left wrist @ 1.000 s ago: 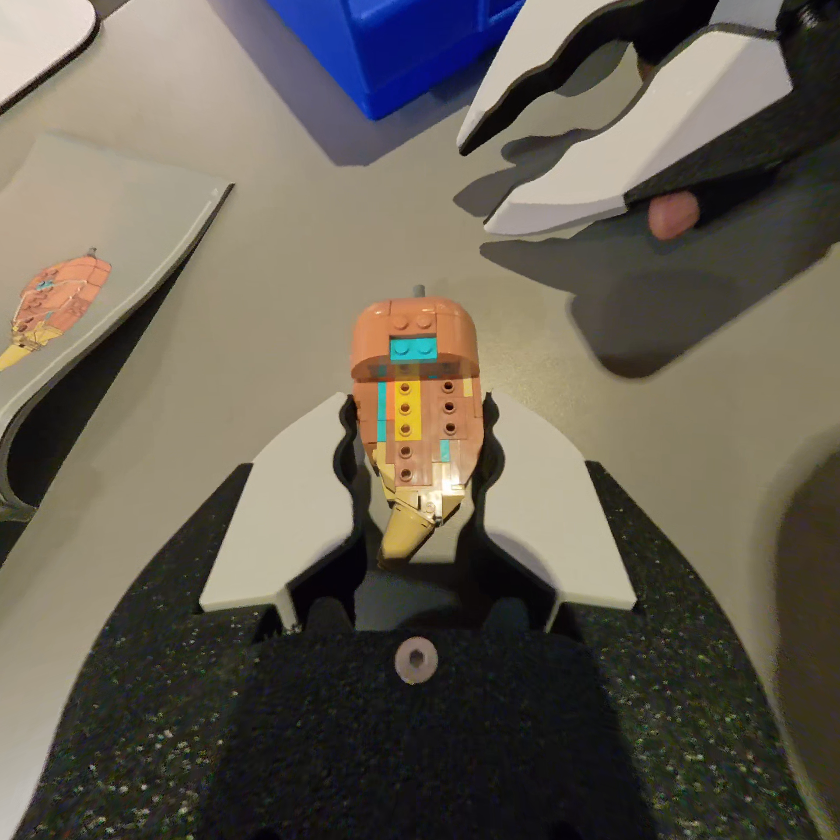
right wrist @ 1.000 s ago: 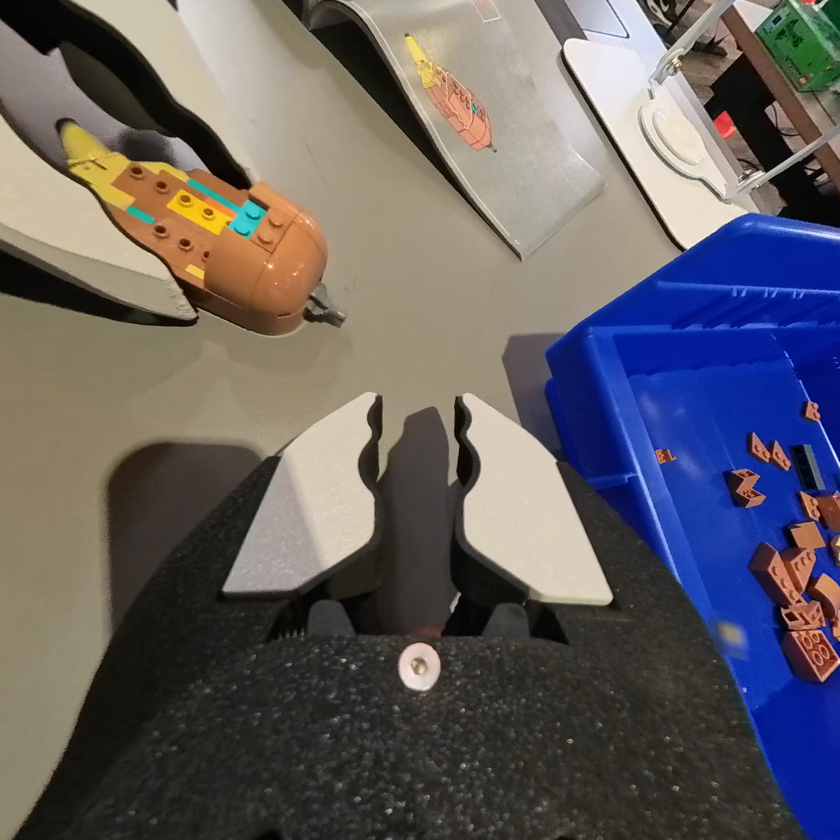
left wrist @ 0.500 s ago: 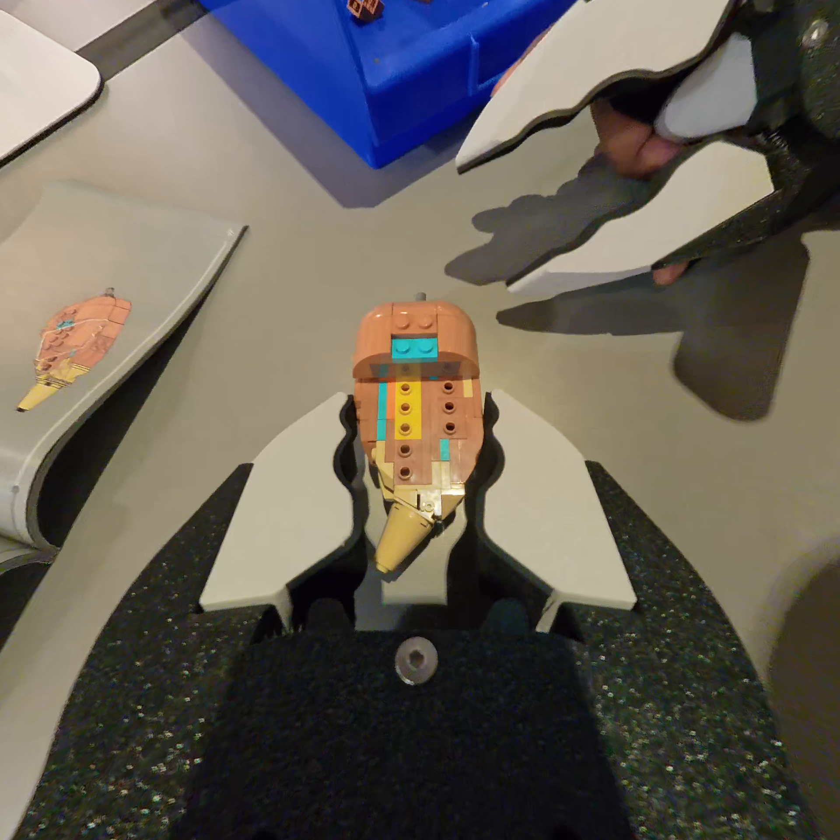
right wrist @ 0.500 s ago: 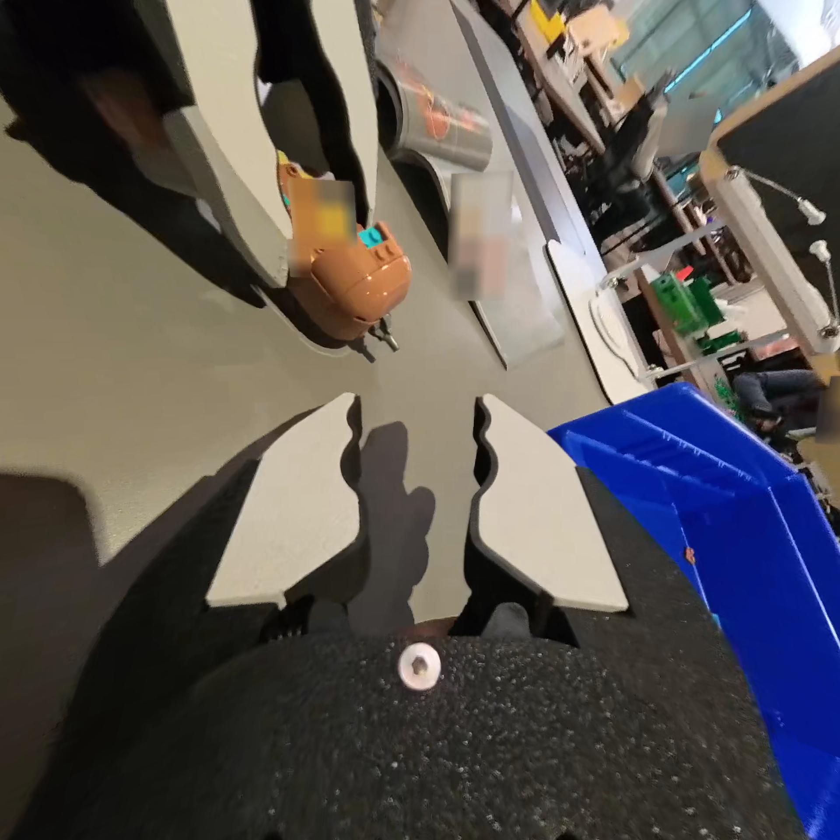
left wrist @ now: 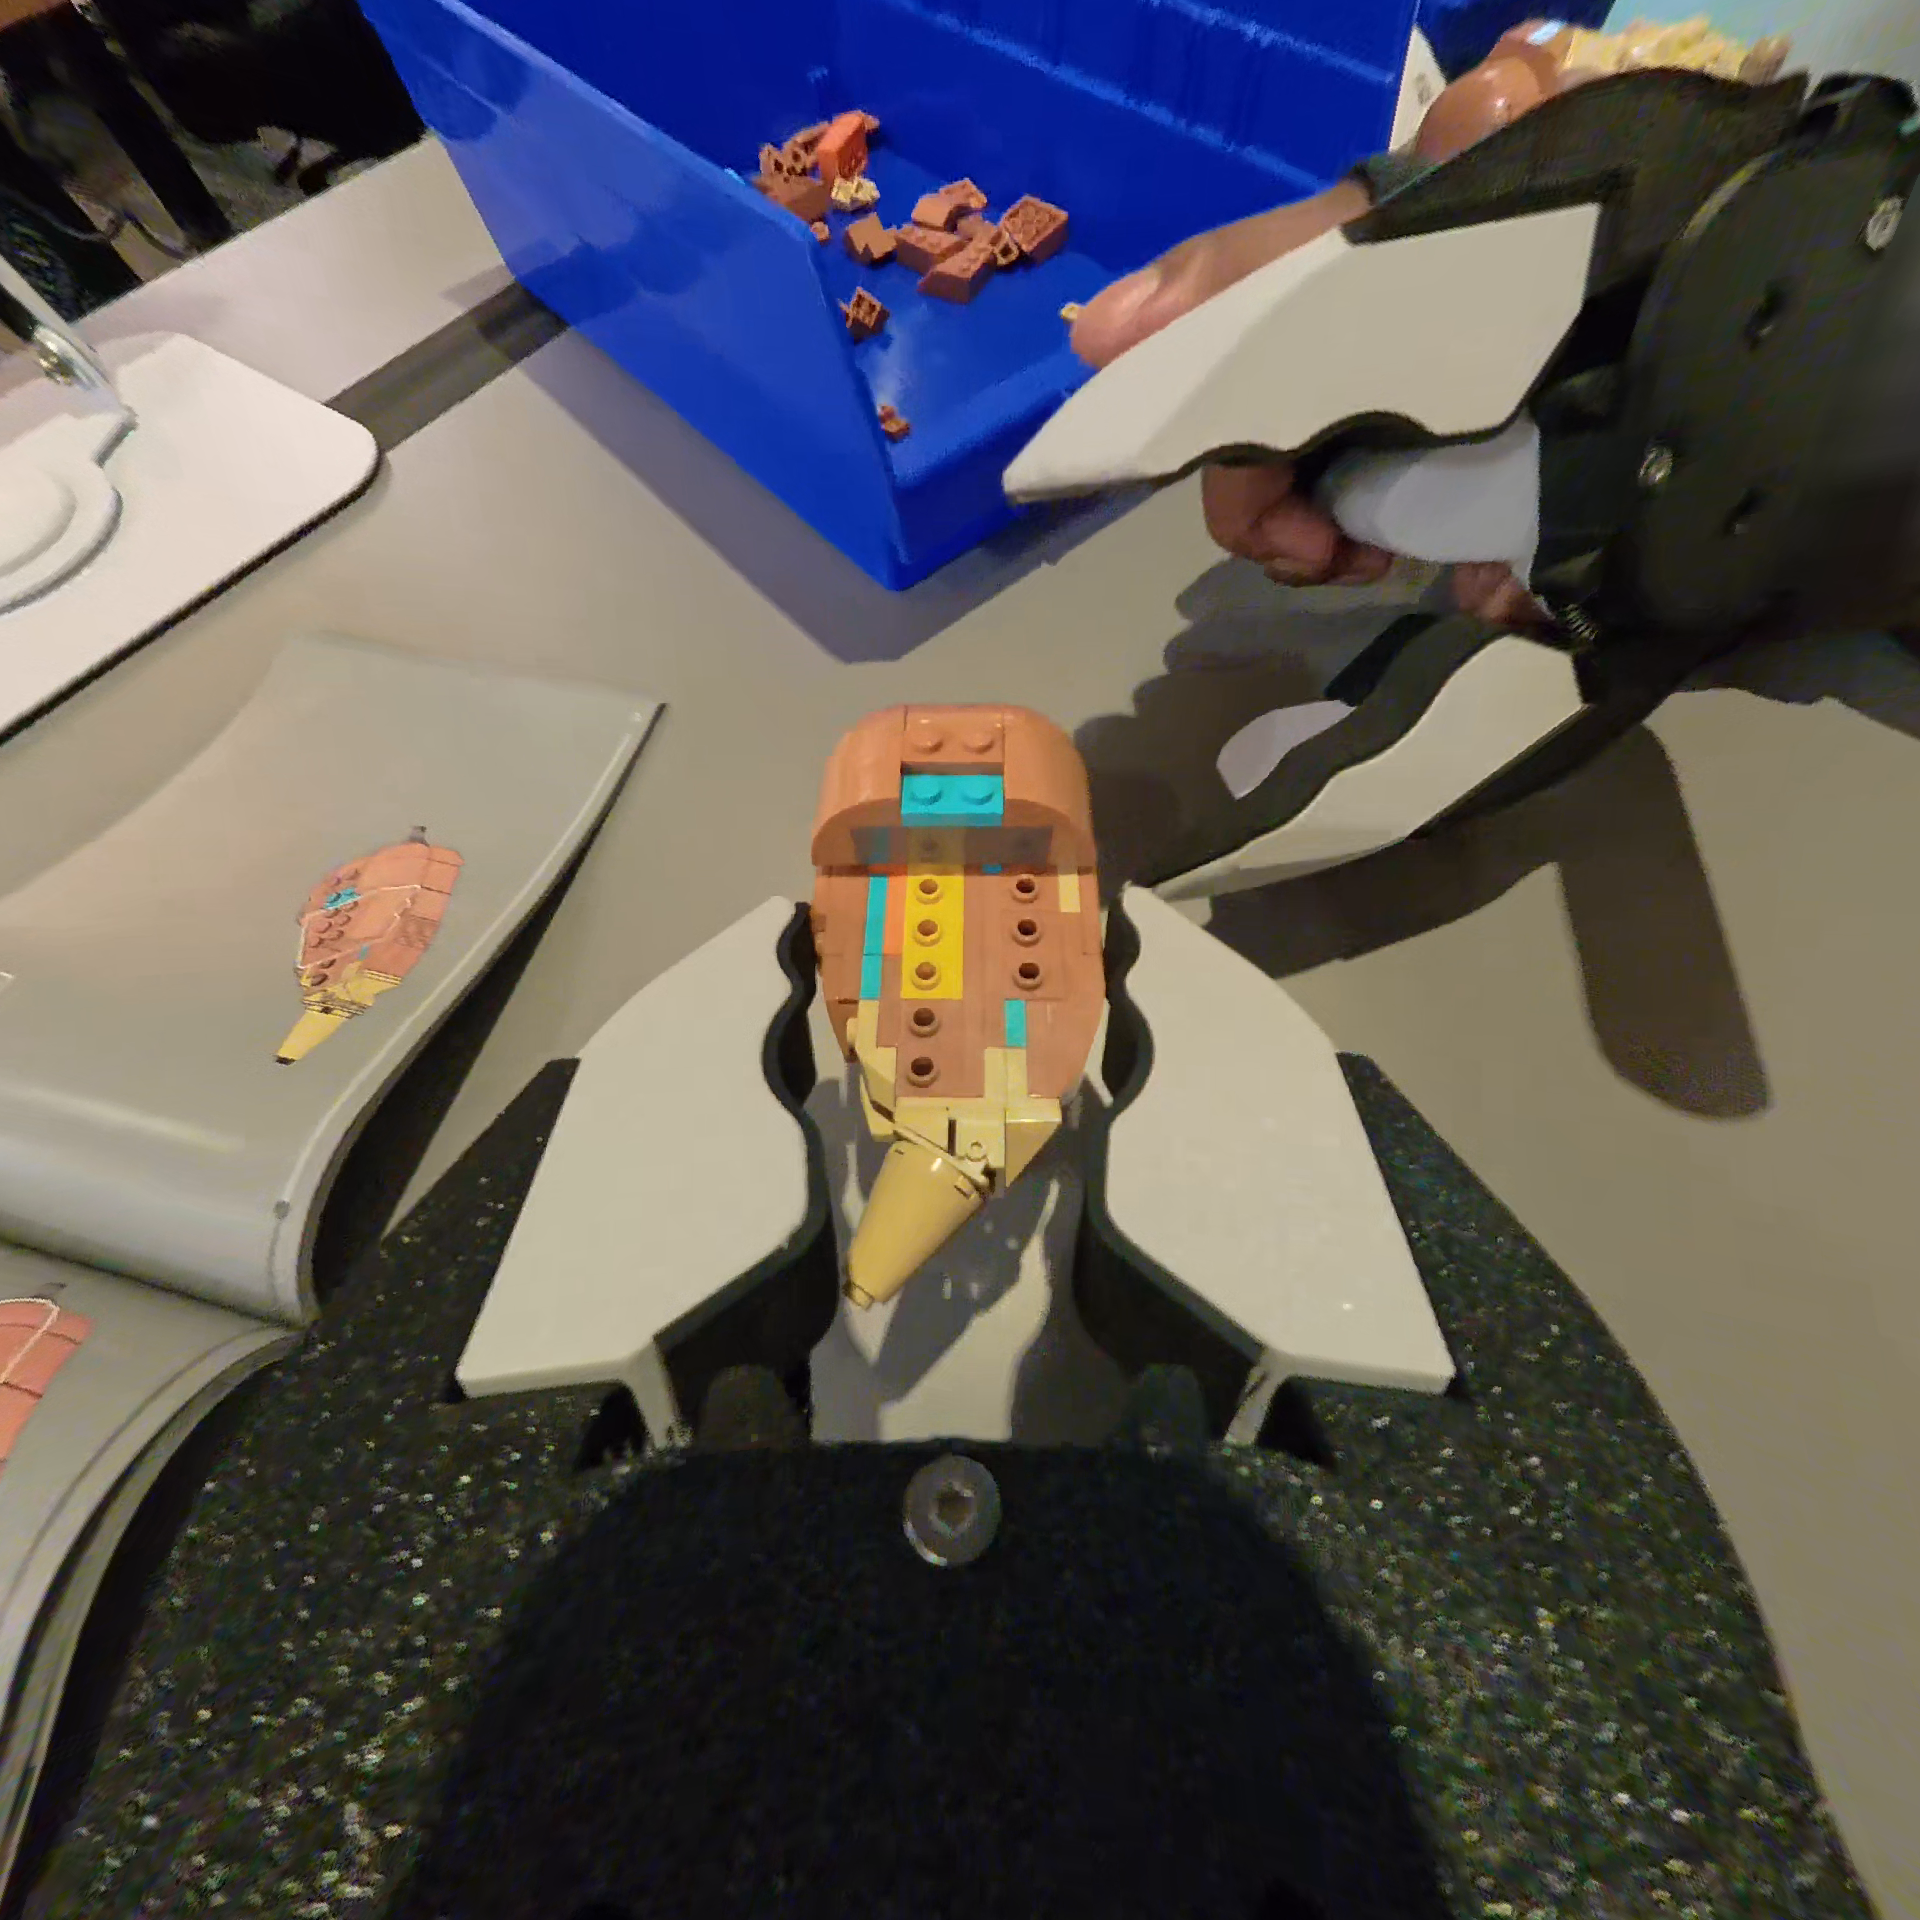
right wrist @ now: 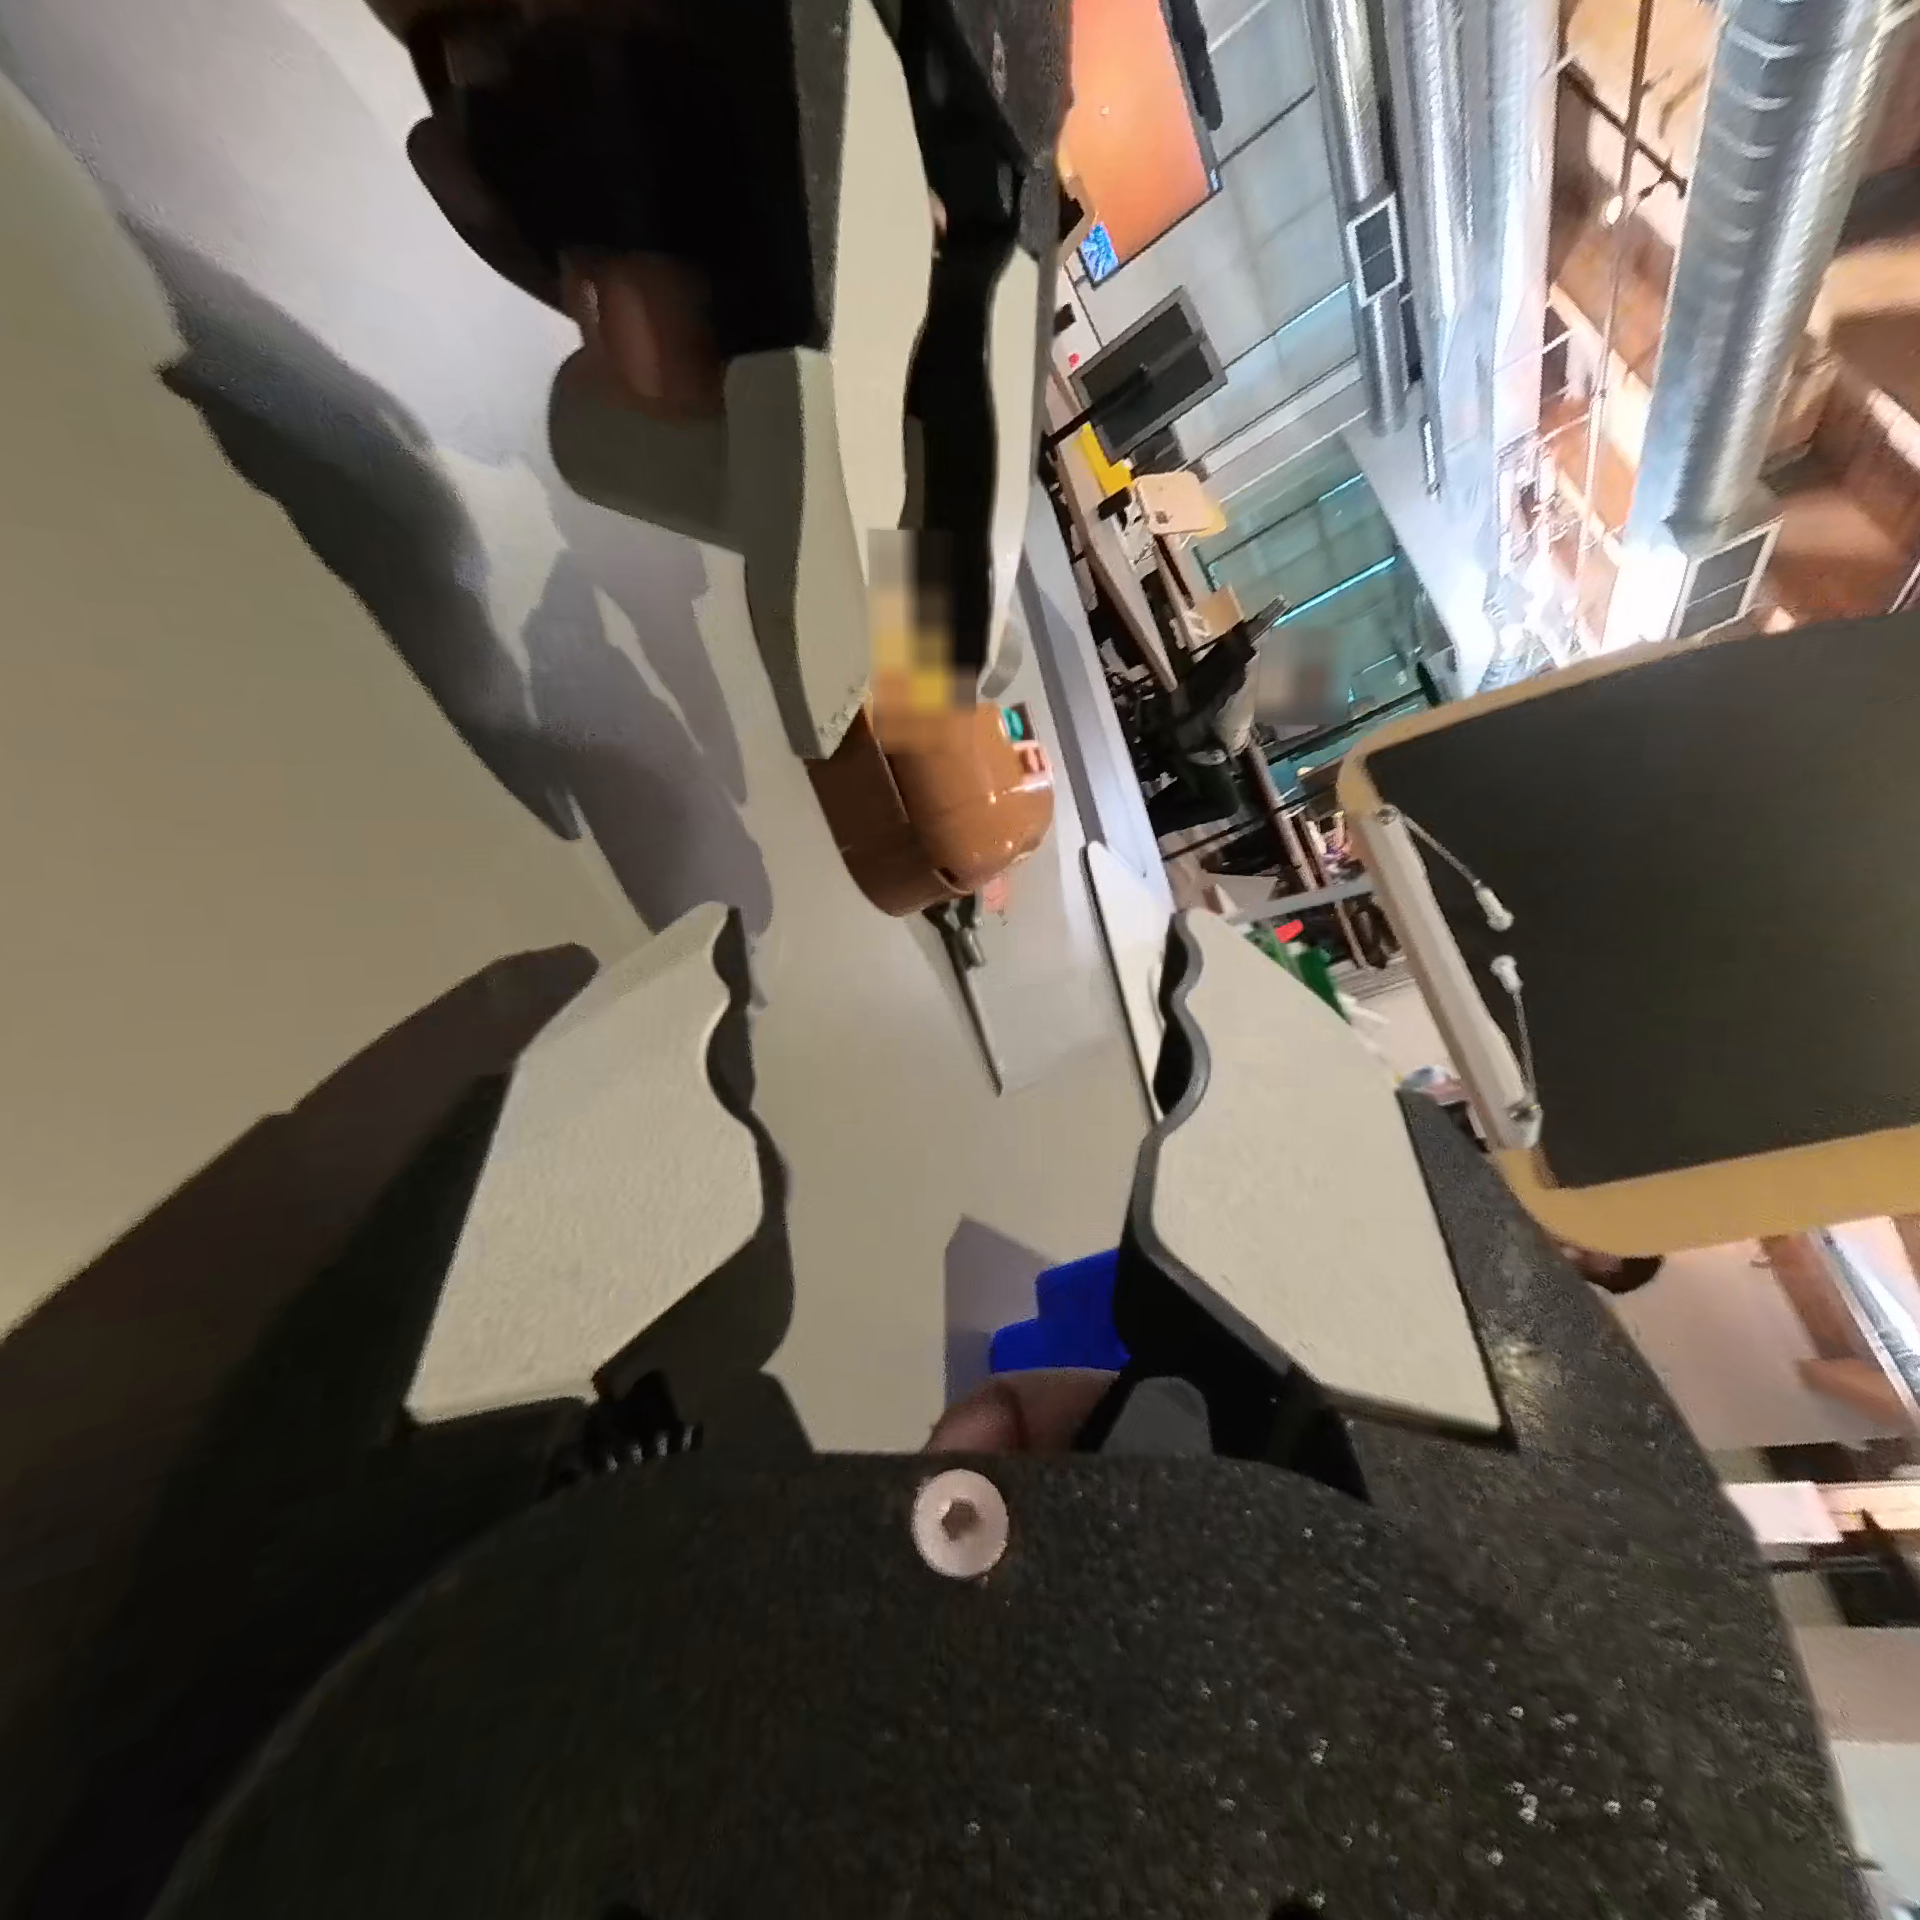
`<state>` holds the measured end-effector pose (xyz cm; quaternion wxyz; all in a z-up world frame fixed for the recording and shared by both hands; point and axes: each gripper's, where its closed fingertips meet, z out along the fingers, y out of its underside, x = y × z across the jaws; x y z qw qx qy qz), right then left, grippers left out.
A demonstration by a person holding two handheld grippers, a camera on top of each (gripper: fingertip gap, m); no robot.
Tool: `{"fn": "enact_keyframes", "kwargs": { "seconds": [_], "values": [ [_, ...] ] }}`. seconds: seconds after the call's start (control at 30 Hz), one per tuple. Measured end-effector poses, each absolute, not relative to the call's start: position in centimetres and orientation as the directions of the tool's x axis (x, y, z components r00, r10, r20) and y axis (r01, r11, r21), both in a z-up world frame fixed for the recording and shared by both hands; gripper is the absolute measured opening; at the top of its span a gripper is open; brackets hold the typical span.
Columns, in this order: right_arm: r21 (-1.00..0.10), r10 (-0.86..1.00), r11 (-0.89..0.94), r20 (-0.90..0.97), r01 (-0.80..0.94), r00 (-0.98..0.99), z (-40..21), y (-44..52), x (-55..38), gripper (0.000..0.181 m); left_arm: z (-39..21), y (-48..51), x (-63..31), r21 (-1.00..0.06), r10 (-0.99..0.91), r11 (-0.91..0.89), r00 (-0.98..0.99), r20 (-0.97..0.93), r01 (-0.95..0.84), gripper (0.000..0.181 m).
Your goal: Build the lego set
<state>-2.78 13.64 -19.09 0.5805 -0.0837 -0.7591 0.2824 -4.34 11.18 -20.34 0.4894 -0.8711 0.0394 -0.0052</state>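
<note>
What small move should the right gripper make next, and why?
Probably swing the right gripper back over the blue bin to pick a brick. Its fingers are spread and empty, tilted on its side beside the brown model that the left gripper holds, and loose brown bricks lie in the bin.

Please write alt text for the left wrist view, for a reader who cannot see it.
The left gripper is shut on a brown lego model above a grey table. The open right gripper is beside it, with a blue bin of bricks behind and an open booklet left.

Bin [left wrist: 665,260] behind model [left wrist: 951,935]; booklet [left wrist: 208,935] left.
</note>
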Motion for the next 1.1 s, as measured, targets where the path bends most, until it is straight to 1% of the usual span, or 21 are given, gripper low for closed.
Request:
{"fn": "enact_keyframes", "kwargs": {
  "seconds": [0.17,0.3,0.4,0.53,0.67,0.83,1.03,1.1],
  "values": [
    [-0.433,0.375,0.872,0.892,-0.231,-0.254,-18.3,12.6,-4.0,0.079,-19.4,10.7,-4.7,-0.881,-0.080,-0.470,0.997,-0.010,-0.047,0.054],
    [-0.427,0.368,0.876,0.893,-0.226,-0.261,-18.5,11.8,-5.0,0.078,-19.6,10.6,-4.8,-0.897,-0.098,-0.442,0.995,0.034,-0.013,0.053],
    [-0.384,0.325,0.902,0.906,-0.199,-0.272,-19.9,11.9,-5.6,0.076,-21.0,10.6,-4.7,-0.892,-0.121,-0.452,0.989,0.085,0.021,0.054],
    [-0.352,0.298,0.918,0.917,-0.184,-0.266,-20.8,12.2,-5.8,0.075,-22.0,10.4,-4.6,-0.887,-0.157,-0.460,0.987,0.045,-0.032,0.053],
    [-0.314,0.268,0.932,0.934,-0.182,-0.238,-20.9,12.3,-5.9,0.075,-22.4,10.6,-4.8,-0.881,-0.159,-0.471,0.986,0.045,-0.036,0.054],
    [-0.299,0.255,0.937,0.938,-0.180,-0.234,-21.1,12.5,-5.9,0.071,-22.8,10.6,-4.8,-0.867,-0.157,-0.497,0.986,0.056,-0.030,0.054],
    [-0.317,0.260,0.936,0.916,-0.155,-0.305,-21.9,12.8,-5.7,0.064,-24.9,10.4,-4.6,-0.784,-0.174,-0.617,0.984,0.043,-0.075,0.053],
    [-0.322,0.262,0.936,0.906,-0.140,-0.332,-22.1,12.9,-5.6,0.064,-25.1,10.5,-4.5,-0.776,-0.176,-0.625,0.983,0.043,-0.078,0.053]
  ]
}}
